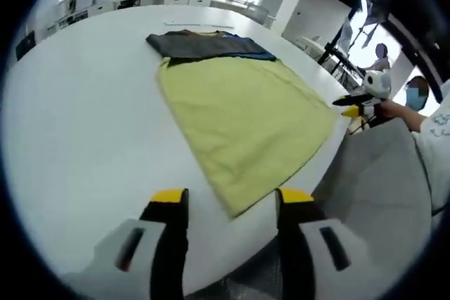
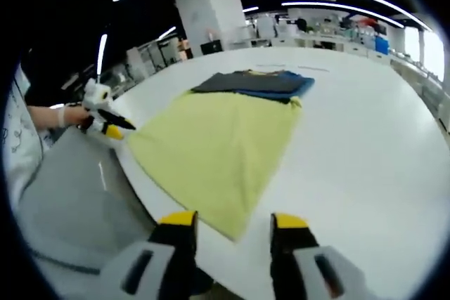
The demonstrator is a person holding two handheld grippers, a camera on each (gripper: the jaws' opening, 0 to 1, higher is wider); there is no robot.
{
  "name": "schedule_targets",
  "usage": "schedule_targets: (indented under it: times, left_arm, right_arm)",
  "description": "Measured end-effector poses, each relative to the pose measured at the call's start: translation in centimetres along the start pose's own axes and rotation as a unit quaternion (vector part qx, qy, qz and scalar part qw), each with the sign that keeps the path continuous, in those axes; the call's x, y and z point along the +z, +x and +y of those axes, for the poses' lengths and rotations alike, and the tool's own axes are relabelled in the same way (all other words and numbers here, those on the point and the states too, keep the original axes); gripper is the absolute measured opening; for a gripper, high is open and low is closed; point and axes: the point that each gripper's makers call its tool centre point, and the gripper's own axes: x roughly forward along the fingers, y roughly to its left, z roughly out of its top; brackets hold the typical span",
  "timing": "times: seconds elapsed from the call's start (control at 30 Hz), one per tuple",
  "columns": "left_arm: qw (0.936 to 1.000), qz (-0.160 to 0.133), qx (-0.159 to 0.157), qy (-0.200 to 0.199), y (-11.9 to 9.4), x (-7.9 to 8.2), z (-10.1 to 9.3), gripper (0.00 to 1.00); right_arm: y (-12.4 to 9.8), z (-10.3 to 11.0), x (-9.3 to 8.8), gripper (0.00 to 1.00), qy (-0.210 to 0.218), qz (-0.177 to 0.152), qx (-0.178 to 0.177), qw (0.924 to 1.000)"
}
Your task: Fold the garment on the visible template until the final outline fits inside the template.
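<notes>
Both grippers low at frame bottom, level w/ table edge: left gripper (image 1: 232, 205) and right gripper (image 2: 232, 224) jaws wide apart, holding nothing. Yellow garment (image 1: 242, 128) flat mid-frame on white table (image 1: 84, 131); its near corner lies between the jaws, prob. untouched.

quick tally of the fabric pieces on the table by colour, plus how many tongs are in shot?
Yellow-green cloth: 1
Dark grey garment: 1
Blue garment, mostly hidden under the grey one: 1
Tongs: 2, the left tongs and the right tongs, both with jaws apart and holding nothing
Total: 5
</notes>
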Motion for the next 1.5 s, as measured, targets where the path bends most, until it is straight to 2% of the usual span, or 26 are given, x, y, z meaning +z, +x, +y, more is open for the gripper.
schedule_targets:
  times: [0.37,0.43,0.63,0.73,0.83,0.87,0.9,0.93,1.03,1.17,1.27,1.37,1.5]
  left_arm:
    - [0.9997,0.016,-0.005,-0.015,0.7,0.1,-0.1,0.35]
    - [0.9997,0.018,-0.004,-0.017,0.7,0.1,0.3,0.33]
    - [0.9988,0.025,-0.007,-0.041,0.8,-0.2,0.3,0.21]
    - [0.9981,0.026,-0.007,-0.055,0.7,-0.3,0.5,0.16]
    - [0.9973,0.031,-0.007,-0.066,0.7,-0.6,0.6,0.08]
    - [0.9972,0.040,-0.004,-0.063,0.7,-1.1,0.7,0.02]
    - [0.9975,0.044,-0.002,-0.055,0.6,-1.3,0.7,0.00]
    - [0.9984,0.031,0.000,-0.046,0.6,-1.0,0.7,0.00]
    - [0.9967,0.032,-0.016,-0.073,0.6,-0.7,0.2,0.00]
    - [0.9980,0.042,-0.026,-0.040,-0.3,0.3,0.0,0.00]
    - [0.9981,0.045,-0.033,-0.024,-0.9,1.3,-0.9,0.00]
    - [0.9978,0.049,-0.038,-0.023,-1.0,1.4,-1.2,0.00]
    - [0.9961,0.066,-0.058,-0.005,-1.7,0.9,-2.1,0.00]
  right_arm:
    - [0.2,0.7,-0.8,0.21,0.032,0.010,0.016,0.9993]
    - [0.3,0.9,-0.9,0.18,0.053,0.014,0.022,0.9983]
    - [0.6,0.9,-1.2,0.04,0.071,0.020,0.027,0.9969]
    - [0.6,0.8,-1.2,0.00,0.083,0.018,0.026,0.9961]
    - [0.7,0.5,-1.2,0.00,0.092,0.019,0.027,0.9952]
    - [0.6,0.7,-1.3,0.00,0.095,0.023,0.027,0.9949]
    - [0.5,0.7,-1.3,0.00,0.094,0.023,0.027,0.9950]
    - [0.5,0.6,-1.3,0.00,0.095,0.024,0.027,0.9948]
    - [-0.2,0.7,-0.5,0.00,0.088,0.017,0.030,0.9955]
    - [-0.9,0.4,0.5,0.00,0.112,0.002,0.036,0.9931]
    - [-1.8,0.8,2.1,0.00,0.112,-0.017,0.038,0.9929]
    - [-2.5,1.2,2.8,0.00,0.118,-0.029,0.042,0.9917]
    - [-3.0,1.6,2.7,0.00,0.121,-0.032,0.043,0.9912]
